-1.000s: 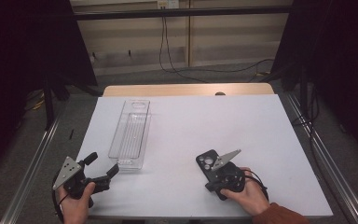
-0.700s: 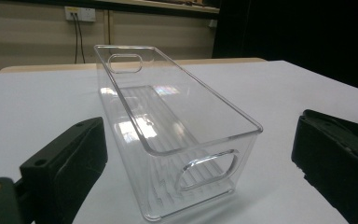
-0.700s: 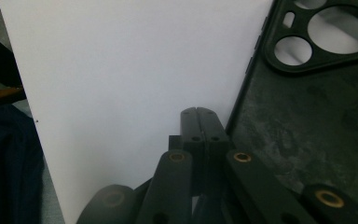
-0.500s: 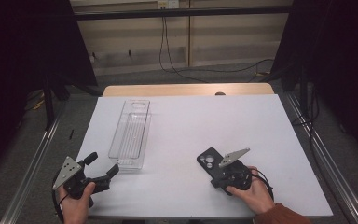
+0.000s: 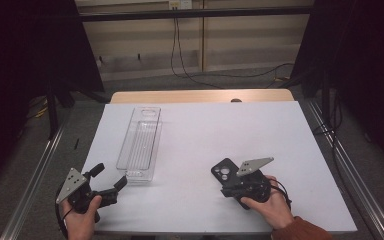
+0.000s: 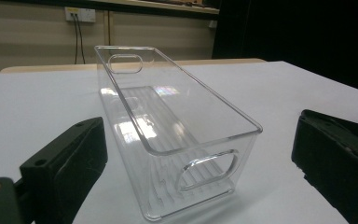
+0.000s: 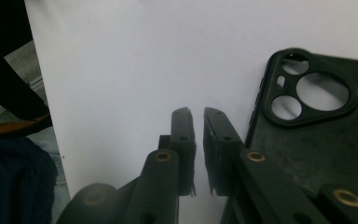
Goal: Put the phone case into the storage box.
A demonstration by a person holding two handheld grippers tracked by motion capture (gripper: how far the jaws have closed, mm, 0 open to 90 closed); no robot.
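A black phone case (image 5: 222,171) lies back-up on the white table, its camera cutout (image 7: 314,93) showing in the right gripper view. My right gripper (image 5: 228,191) sits at the case's near edge, low over the table. Its jaws (image 7: 196,114) have just been opening and stand a narrow slit apart with nothing between them; the case lies beside the right jaw. A clear plastic bin (image 5: 141,142) stands empty at the left. My left gripper (image 5: 109,176) is open just short of the bin's near end (image 6: 200,172), its jaws wide to either side.
The white table top (image 5: 205,130) has a wooden strip (image 5: 200,96) along its far edge. Metal rails (image 5: 35,180) run down both sides of the table. Cables (image 5: 190,60) hang down the back wall and cross the floor behind.
My right hand has shifted a little to the right beside the phone case. The left hand, the bin and the case have stayed where they were.
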